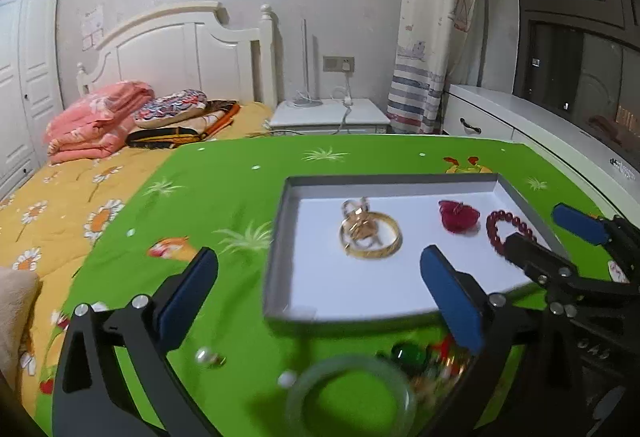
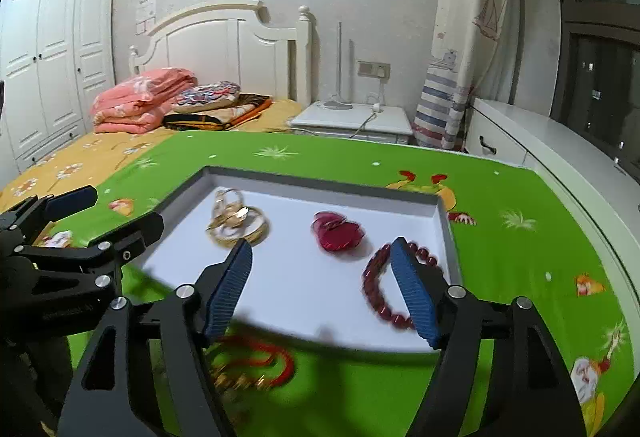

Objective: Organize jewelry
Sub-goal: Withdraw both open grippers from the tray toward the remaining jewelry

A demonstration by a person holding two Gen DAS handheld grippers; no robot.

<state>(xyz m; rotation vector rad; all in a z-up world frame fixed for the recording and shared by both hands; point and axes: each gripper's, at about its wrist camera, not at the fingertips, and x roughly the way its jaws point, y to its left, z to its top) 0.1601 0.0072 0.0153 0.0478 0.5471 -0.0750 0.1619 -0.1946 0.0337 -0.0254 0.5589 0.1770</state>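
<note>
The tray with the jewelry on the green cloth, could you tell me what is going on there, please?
A person with two handheld grippers is sorting jewelry into a shallow grey tray. A gold bangle, a red piece and a dark red bead bracelet already lie inside. The left gripper and right gripper are both open and hold nothing. A pale green bangle still waits on the cloth.

Both wrist cameras look forward and slightly downward from close above the green tabletop (image 1: 224, 197), facing the bed's headboard (image 2: 224, 37). The left view sits further left (both share the grey tray (image 1: 276, 237) and back wall).
</note>
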